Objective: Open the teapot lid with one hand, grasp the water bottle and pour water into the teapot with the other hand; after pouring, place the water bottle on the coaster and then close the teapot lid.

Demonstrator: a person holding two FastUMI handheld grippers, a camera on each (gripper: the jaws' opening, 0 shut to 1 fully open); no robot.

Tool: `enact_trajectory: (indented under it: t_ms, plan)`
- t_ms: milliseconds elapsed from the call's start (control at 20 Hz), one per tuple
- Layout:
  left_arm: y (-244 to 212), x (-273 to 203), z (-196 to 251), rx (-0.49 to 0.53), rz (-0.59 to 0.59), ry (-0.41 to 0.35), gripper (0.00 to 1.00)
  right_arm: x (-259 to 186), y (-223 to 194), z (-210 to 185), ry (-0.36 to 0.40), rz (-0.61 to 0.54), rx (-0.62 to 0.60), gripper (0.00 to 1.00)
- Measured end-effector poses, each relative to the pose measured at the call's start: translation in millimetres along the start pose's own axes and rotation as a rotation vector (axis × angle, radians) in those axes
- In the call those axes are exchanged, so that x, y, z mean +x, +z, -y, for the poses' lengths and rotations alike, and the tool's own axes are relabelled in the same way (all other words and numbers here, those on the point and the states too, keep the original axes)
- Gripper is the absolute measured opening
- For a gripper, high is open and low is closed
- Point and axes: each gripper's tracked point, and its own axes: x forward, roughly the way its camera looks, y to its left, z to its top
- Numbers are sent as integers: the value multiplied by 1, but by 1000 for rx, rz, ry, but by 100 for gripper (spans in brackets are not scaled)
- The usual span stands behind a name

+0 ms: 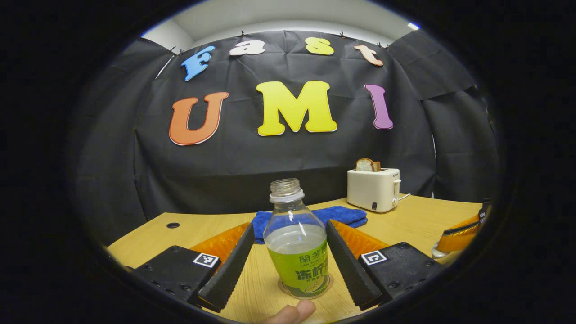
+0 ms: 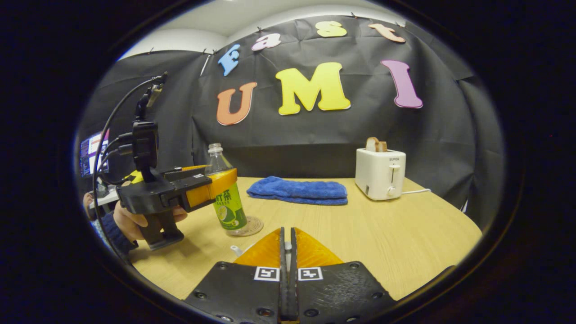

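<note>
The uncapped clear plastic water bottle (image 1: 297, 243) stands upright on a round coaster (image 2: 250, 226) on the light wooden tabletop (image 1: 418, 225), between the left claw's (image 1: 288, 265) spread fingers. Behind it lies a folded blue towel (image 1: 335, 216); far right stands a white toaster (image 1: 373, 189).

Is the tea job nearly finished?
Looks nearly done: the water bottle stands on the coaster, with the left gripper open around it, not squeezing. The right gripper is shut low over something white, probably the teapot. Whether the lid is back on, I cannot tell.
</note>
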Motion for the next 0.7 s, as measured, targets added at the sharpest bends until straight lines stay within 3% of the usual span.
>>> enact_trajectory:
  t_ms: [150,300,450,700]
  plan:
    - [-10,2,-1,6,-26,1,98,-1,-1,4,-3,2,11,0]
    - [-6,6,4,-6,-14,-16,85,-2,1,7,-6,7,13,0]
    - [2,11,9,10,19,-16,80,-1,2,10,-5,12,19,0]
    - [0,32,17,13,46,-14,78,2,-1,13,3,8,37,0]
